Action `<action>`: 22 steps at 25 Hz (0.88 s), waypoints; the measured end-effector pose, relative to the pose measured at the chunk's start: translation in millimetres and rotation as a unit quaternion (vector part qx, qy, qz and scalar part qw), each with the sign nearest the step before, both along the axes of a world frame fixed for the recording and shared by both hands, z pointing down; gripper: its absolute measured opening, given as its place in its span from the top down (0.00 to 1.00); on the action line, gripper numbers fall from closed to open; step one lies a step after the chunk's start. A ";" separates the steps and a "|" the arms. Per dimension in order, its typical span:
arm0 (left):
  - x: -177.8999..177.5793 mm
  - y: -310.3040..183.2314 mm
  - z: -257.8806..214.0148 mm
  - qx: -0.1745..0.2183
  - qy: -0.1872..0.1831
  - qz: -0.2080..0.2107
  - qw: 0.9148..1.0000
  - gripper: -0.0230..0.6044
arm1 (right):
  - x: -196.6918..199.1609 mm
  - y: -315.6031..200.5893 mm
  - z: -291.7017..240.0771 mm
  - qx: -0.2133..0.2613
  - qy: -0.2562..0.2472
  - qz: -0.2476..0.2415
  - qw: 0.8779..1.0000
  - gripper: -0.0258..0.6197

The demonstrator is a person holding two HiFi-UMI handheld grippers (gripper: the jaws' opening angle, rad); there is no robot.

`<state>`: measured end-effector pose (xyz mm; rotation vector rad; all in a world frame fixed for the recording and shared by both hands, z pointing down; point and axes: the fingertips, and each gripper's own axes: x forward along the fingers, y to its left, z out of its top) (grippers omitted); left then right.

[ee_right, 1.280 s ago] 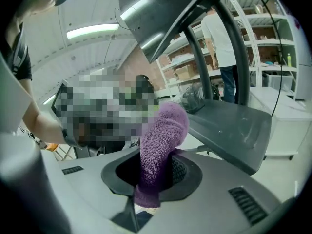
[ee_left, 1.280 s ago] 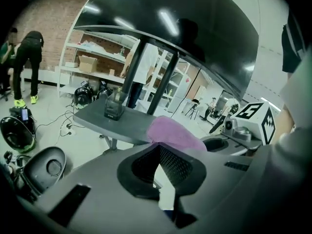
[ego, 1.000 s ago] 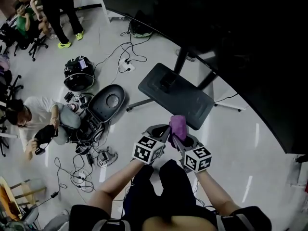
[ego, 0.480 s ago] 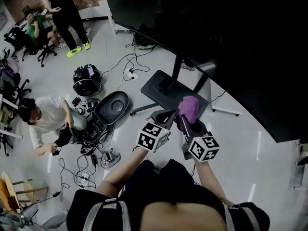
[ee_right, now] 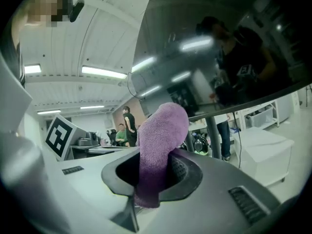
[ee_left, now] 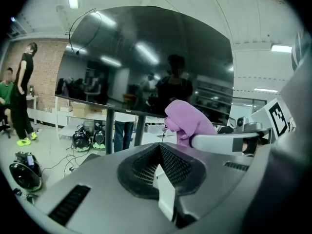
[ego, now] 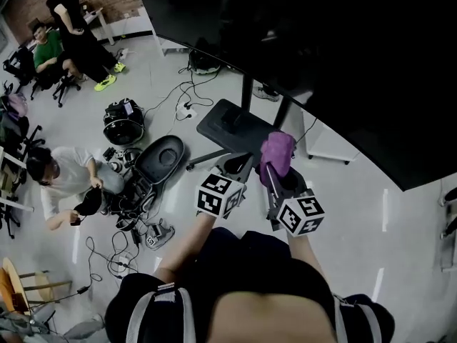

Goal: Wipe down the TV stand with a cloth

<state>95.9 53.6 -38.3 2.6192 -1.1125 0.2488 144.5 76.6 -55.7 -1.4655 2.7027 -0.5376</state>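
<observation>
Cloth (ego: 277, 151), purple, clamped in right gripper (ego: 267, 171); left gripper (ego: 241, 163), jaws together on nothing, just beside it at the near edge of the TV stand (ego: 223, 123)

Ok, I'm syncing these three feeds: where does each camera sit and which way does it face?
Head view: on the person's head, facing steeply down at the floor and the TV stand; forearms, left claw and right claw show.
Left gripper view: on the left claw, facing the TV; its shut, empty jaws show.
Right gripper view: on the right claw, facing up at the TV; jaws shut on the cloth.
Shared: the cloth shows in all three.
</observation>
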 end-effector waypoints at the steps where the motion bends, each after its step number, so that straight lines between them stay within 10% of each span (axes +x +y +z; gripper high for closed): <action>1: 2.8 1.7 4.0 -0.001 -0.002 -0.005 1.000 0.96 | 4.5 4.0 3.8 -0.001 0.003 -0.002 1.000 0.82; 22: 43.5 3.6 38.8 -0.043 0.003 -0.031 0.999 0.96 | 49.8 26.9 36.1 -0.046 -0.005 -0.016 0.999 0.82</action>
